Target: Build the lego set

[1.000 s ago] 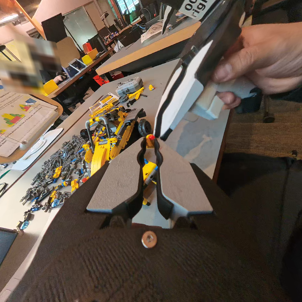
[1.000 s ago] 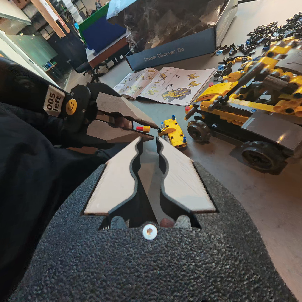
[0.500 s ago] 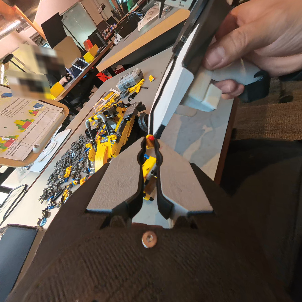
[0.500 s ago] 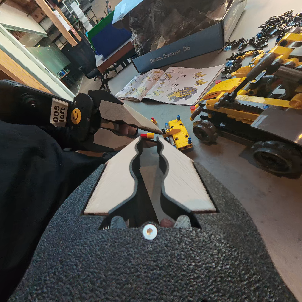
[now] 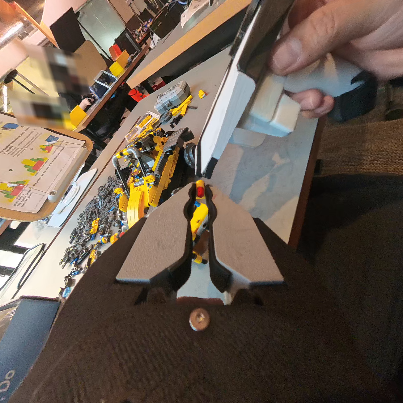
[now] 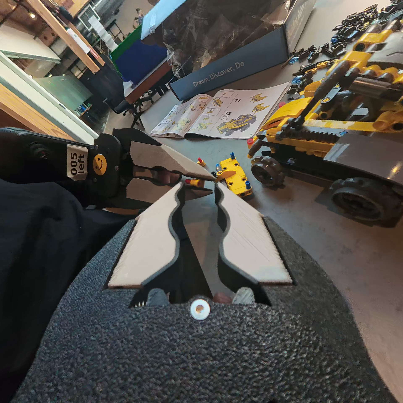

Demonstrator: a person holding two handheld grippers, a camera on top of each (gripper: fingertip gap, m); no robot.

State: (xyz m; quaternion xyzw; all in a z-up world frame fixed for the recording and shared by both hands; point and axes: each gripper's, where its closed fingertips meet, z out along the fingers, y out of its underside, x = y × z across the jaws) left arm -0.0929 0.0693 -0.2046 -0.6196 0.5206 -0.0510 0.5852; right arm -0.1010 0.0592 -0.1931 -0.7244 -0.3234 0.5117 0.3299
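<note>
Since the earlier frames, right gripper (image 6: 198, 185) has spread its jaws wider and closed in on the left gripper's tip; left gripper (image 5: 200, 187) keeps its pinch unchanged. Left gripper jaws are pressed onto a small yellow pin with a red end (image 5: 200, 190), held at the fingertips above the table (image 5: 261, 174). Right gripper jaws stand apart, gripping nothing, with the pin (image 6: 194, 182) just beyond the gap. In the left wrist view, the right gripper (image 5: 204, 174) hangs directly above the pin, near it; contact cannot be confirmed. A hand (image 5: 340, 32) grips its white handle. On the table beyond the tips lies a small yellow block with blue pegs (image 6: 234, 174), and beside it a second red-and-yellow pin (image 6: 201, 161). Farther out stand the yellow and black model vehicle (image 6: 340, 139), an open instruction booklet (image 6: 218, 113), scattered dark parts (image 5: 96, 218) and a dark box (image 6: 239, 58).
</note>
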